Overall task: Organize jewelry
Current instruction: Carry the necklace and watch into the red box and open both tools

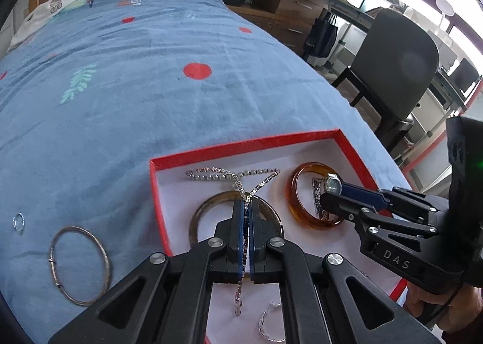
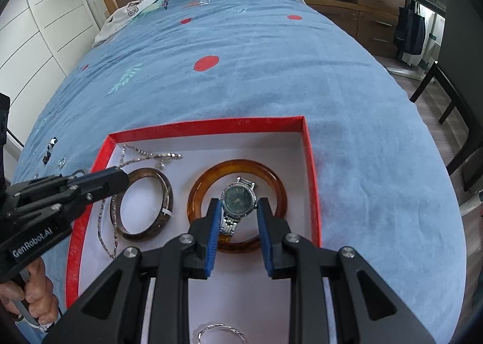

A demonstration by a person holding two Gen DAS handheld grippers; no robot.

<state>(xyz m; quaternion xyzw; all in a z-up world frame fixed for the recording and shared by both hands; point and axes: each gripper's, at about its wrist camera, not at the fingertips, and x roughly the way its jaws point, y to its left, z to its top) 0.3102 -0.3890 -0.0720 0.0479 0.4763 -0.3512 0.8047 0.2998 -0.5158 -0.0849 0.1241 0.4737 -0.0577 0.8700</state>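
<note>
A red box with a white floor lies on the blue bed cover. In it are a dark brown bangle, an amber bangle and a silver chain necklace. My left gripper is shut on the necklace chain over the dark bangle. My right gripper is open, its fingers either side of a silver watch that lies inside the amber bangle. In the left wrist view the right gripper sits over that watch.
A thin metal bangle and a small ring lie on the cover left of the box. Another silver chain lies in the box's near part. A dark chair and wooden drawers stand right of the bed.
</note>
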